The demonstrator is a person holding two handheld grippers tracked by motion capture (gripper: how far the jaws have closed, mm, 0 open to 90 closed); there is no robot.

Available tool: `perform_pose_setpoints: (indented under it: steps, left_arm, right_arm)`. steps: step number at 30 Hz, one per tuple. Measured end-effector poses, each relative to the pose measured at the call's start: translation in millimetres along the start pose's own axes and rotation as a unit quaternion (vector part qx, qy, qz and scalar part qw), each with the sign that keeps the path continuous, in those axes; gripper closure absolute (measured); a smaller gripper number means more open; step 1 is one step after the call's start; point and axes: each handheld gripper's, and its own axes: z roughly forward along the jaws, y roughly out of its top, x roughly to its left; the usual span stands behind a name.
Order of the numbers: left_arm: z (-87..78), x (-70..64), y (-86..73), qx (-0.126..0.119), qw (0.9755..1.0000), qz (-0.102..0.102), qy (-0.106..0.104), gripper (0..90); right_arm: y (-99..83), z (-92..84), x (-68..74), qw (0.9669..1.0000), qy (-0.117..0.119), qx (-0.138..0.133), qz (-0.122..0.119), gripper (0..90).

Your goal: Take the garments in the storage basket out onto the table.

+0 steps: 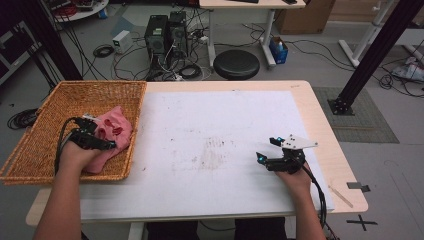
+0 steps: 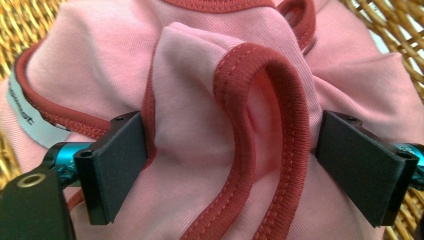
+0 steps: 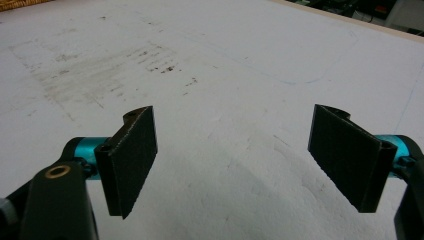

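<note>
A pink garment [image 1: 117, 129] with dark red trim lies bunched in a wicker basket [image 1: 75, 89] at the table's left. My left gripper [image 1: 102, 134] is down in the basket, pressed into the garment. In the left gripper view its jaws stand wide apart around a raised fold of the pink garment [image 2: 200, 125], so the left gripper [image 2: 232, 165] is open, with basket [image 2: 30, 25] weave behind. My right gripper [image 1: 266, 149] rests at the right of the white mat [image 1: 220, 125]. The right gripper [image 3: 235, 160] is open, with nothing between its pads above the mat [image 3: 225, 60].
The mat bears a smudged dirty patch [image 1: 210, 155] near its middle. A thin stick [image 1: 341, 195] lies on the bare wood by the table's front right corner. Beyond the table stand a black stool [image 1: 236, 64], computer towers [image 1: 165, 32] and floor cables.
</note>
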Motion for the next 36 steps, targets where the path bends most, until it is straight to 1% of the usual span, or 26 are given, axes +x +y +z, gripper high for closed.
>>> perform_pose_setpoints:
  steps: [4,10,11,12,15,17,18,19,21,24,26,28,30,31,34,35,36]
  left_arm:
    - [3.1,-1.5,1.2,0.007,0.9999,-0.007,0.004,12.3]
    - [5.2,-2.3,1.3,0.006,0.9999,-0.014,0.004,12.4]
    - [4.7,-2.6,1.4,0.006,0.9999,-0.013,0.003,13.7]
    - [3.9,-3.2,1.4,0.006,0.9999,-0.013,0.001,15.9]
    - [0.9,-5.7,0.9,0.004,1.0,-0.005,0.0,24.8]
    - [0.0,-7.0,0.9,0.002,1.0,-0.002,-0.001,32.8]
    - [-2.4,-9.6,1.0,0.001,1.0,0.009,0.004,32.8]
    - [-3.3,-11.3,1.2,-0.001,0.9999,0.013,0.004,41.9]
    - [-4.6,-15.0,1.5,-0.005,0.9997,0.025,0.006,52.2]
    - [-5.3,-19.5,2.4,-0.003,0.9993,0.036,0.012,59.3]
    - [-6.2,-19.9,2.2,-0.003,0.9993,0.034,0.012,61.6]
    - [-7.6,-18.8,1.6,-0.005,0.9995,0.03,0.004,64.1]
    - [-9.6,-15.8,0.8,-0.006,0.9997,0.018,-0.012,66.0]
    - [-10.6,-13.4,-0.1,-0.008,0.9995,0.008,-0.029,66.7]
    - [-13.3,-9.0,-1.8,-0.011,0.9983,-0.01,-0.056,67.8]
    - [-14.0,-8.4,-2.4,-0.013,0.9978,-0.014,-0.063,68.1]
    - [-14.5,-8.3,-2.5,-0.014,0.9977,-0.015,-0.065,68.2]
  right_arm:
    - [0.0,-0.1,0.1,1.0,0.0,0.0,0.001,18.9]
    - [0.0,-0.2,0.7,1.0,-0.004,0.0,-0.004,18.9]
    - [0.0,-0.1,0.7,1.0,-0.005,0.0,-0.005,18.9]
    - [0.0,-0.1,0.7,1.0,-0.005,0.0,-0.004,19.0]
    - [0.0,-0.2,0.8,1.0,-0.005,-0.001,-0.005,18.9]
    - [0.0,-0.1,0.8,1.0,-0.005,-0.001,-0.005,18.9]
    - [0.0,-0.1,0.8,1.0,-0.005,0.0,-0.005,18.9]
    - [-0.1,-0.1,0.8,1.0,-0.005,-0.001,-0.004,18.9]
    - [0.0,-0.2,0.9,1.0,-0.005,-0.001,-0.005,18.9]
    - [-0.1,-0.3,1.4,1.0,-0.005,0.0,-0.004,19.0]
    - [-0.1,-0.3,1.4,1.0,-0.004,0.0,-0.004,18.9]
    - [-0.1,-0.3,1.5,1.0,-0.005,-0.001,-0.005,18.9]
    - [-0.2,-0.3,1.4,1.0,-0.005,-0.002,-0.007,18.9]
    - [-0.2,-0.2,1.5,1.0,-0.005,-0.002,-0.007,18.9]
    - [-0.1,-0.4,1.5,1.0,-0.005,-0.001,-0.006,18.9]
    - [-0.1,-0.1,1.3,1.0,-0.005,-0.002,-0.007,18.9]
    - [-0.1,-0.2,1.4,1.0,-0.005,-0.002,-0.006,19.0]
